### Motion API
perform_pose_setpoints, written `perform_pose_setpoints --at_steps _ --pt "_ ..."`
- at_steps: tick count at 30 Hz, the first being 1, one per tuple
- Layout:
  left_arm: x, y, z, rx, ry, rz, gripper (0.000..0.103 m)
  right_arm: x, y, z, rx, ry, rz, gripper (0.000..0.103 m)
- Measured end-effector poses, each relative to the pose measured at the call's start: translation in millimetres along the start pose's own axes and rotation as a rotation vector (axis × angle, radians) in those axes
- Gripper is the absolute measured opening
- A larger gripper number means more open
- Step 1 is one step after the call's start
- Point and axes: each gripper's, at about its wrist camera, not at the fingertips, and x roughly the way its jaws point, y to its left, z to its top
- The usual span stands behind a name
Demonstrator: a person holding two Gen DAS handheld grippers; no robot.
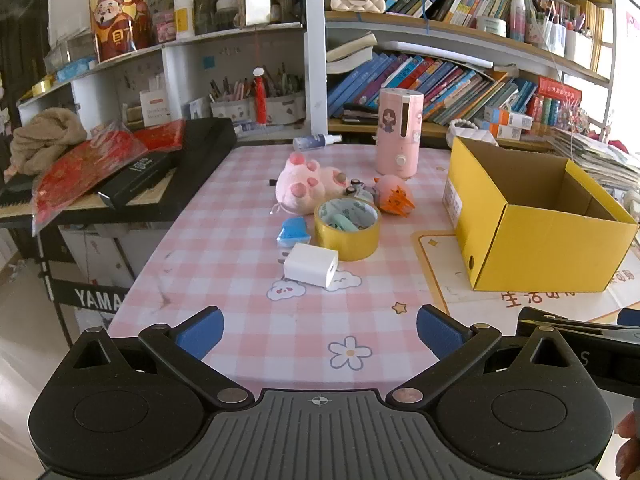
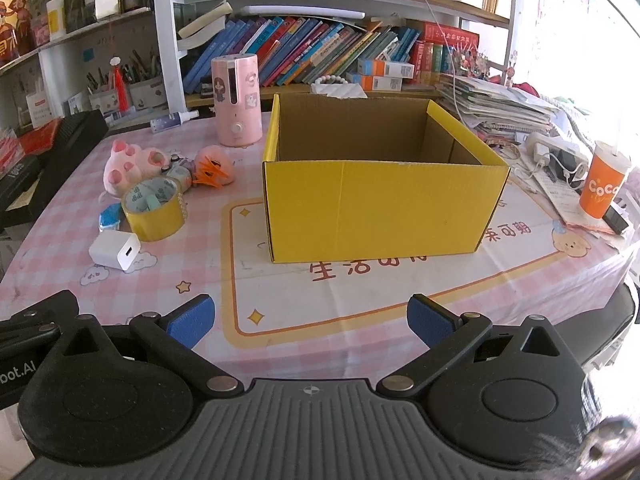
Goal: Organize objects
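Note:
An open yellow cardboard box (image 2: 384, 208) (image 1: 536, 252) stands on the pink checked tablecloth; what I see of its inside is bare. To its left lies a cluster: a white charger plug (image 1: 312, 266) (image 2: 115, 251), a yellow tape roll (image 1: 347, 229) (image 2: 154, 209), a small blue item (image 1: 293, 232) (image 2: 110, 215), a pink plush paw (image 1: 306, 188) (image 2: 130, 166) and an orange-haired doll (image 1: 394, 196) (image 2: 210, 170). My left gripper (image 1: 320, 332) hangs open over the near table edge, short of the plug. My right gripper (image 2: 310, 320) is open in front of the box.
A pink cylindrical humidifier (image 1: 399, 132) (image 2: 238, 100) and a small spray bottle (image 1: 316, 142) (image 2: 174, 119) stand behind the cluster. Bookshelves line the back. A black keyboard (image 1: 168, 172) with red packets borders the left. An orange cup (image 2: 606, 184), power strip and papers crowd the right.

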Motion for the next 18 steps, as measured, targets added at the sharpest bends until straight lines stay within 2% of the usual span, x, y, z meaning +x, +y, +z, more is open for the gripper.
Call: perform_pose_setpoints --at_steps 18 --pt "2.2 -1.5 2.6 0.008 0.01 -0.016 0.103 1.0 1.6 0.6 0.003 0.011 -0.005 0.103"
